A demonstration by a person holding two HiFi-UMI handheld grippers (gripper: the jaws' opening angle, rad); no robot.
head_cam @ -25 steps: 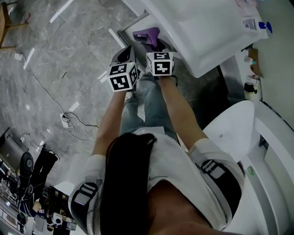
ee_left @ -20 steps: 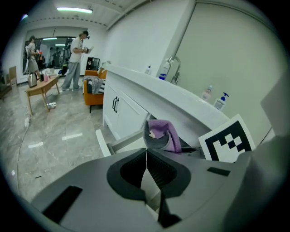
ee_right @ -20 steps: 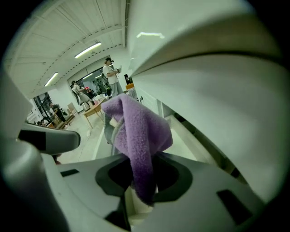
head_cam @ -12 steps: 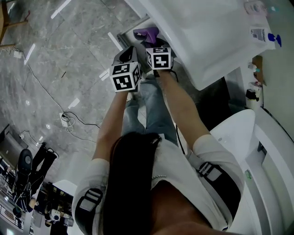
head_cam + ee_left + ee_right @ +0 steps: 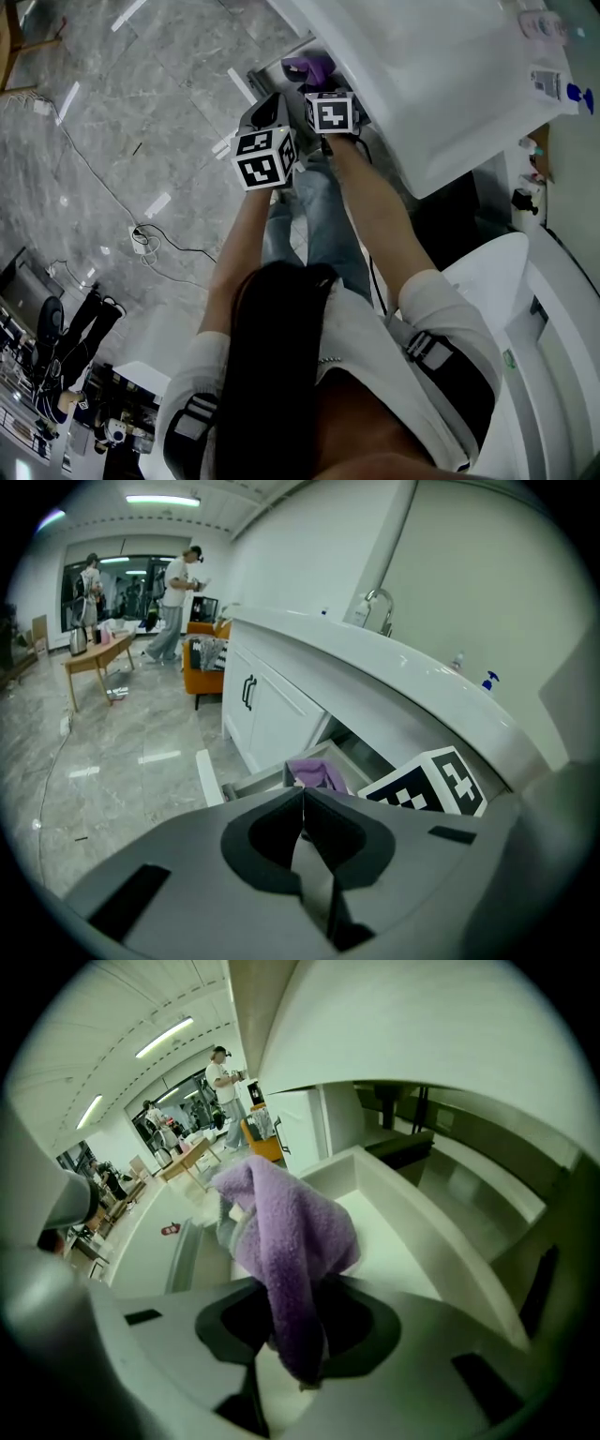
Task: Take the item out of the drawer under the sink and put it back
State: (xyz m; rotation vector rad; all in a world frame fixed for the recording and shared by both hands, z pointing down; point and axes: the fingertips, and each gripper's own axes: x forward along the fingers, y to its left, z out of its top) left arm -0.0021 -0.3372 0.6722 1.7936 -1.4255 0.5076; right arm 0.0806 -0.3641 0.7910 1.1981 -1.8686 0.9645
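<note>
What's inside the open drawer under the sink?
A purple cloth, pinched in the right gripper, whose jaws are opening. Beside it, the white floor of the drawer. Anything under the cloth is covered.

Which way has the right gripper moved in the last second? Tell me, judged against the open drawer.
Yes. The right gripper has shifted forward, closer to the open drawer. Its jaws are opening with the purple cloth between them.

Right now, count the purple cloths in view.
1. The purple cloth sits between the right gripper's opening jaws, over the open drawer; others could be hidden deeper inside.
</note>
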